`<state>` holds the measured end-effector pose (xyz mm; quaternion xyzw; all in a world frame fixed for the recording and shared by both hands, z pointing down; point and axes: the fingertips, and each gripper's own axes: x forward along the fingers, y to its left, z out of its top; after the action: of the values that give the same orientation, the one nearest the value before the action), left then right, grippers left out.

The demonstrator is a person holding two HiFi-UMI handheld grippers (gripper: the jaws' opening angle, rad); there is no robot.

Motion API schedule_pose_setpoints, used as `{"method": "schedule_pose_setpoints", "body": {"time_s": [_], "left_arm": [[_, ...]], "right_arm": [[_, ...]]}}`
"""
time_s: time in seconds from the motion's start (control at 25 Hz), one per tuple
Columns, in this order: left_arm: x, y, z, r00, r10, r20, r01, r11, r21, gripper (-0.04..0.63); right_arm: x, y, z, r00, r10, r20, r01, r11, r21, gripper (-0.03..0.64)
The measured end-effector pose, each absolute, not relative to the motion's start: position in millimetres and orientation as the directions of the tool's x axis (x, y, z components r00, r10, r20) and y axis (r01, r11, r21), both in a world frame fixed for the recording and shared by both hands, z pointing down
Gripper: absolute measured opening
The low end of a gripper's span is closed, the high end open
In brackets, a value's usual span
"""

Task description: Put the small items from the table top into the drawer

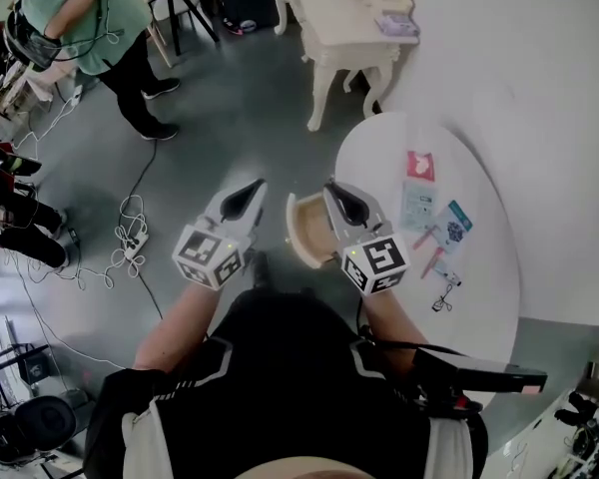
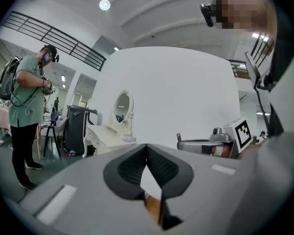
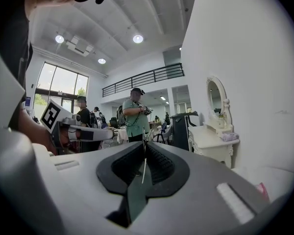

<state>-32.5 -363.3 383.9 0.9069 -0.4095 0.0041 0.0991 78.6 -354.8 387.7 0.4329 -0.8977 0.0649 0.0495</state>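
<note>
The white round table [image 1: 479, 148] carries several small items: a red packet [image 1: 418, 165], a pale blue packet [image 1: 416, 206], a dark blue packet [image 1: 455, 224], two pink sticks [image 1: 427, 236] and a small metal tool [image 1: 443, 298]. Its wooden drawer [image 1: 307, 230] stands pulled out at the table's left side. My left gripper [image 1: 244, 200] [image 2: 147, 150] hangs over the floor just left of the drawer, jaws shut and empty. My right gripper [image 1: 345, 202] [image 3: 144, 148] hovers at the drawer's right edge, also shut with nothing in it. Both point away from the items.
A person in a green shirt [image 1: 85, 13] [image 3: 134, 119] stands at the back left. Cables and a power strip [image 1: 132, 239] lie on the grey floor. A white dressing table [image 1: 344, 18] [image 2: 112, 136] with an oval mirror [image 2: 121, 108] stands behind the round table.
</note>
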Motion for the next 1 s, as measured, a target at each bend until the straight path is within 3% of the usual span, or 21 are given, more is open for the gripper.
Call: {"method": "schedule_pose_setpoints", "body": {"time_s": [1.0], "left_arm": [[-56,-397,512,0.679,-0.665,0.31,-0.734,-0.617,0.285,0.0]], "right_arm": [[54,-384,541,-0.582,-0.706,0.403,-0.798,0.59,-0.12,0.025]]}}
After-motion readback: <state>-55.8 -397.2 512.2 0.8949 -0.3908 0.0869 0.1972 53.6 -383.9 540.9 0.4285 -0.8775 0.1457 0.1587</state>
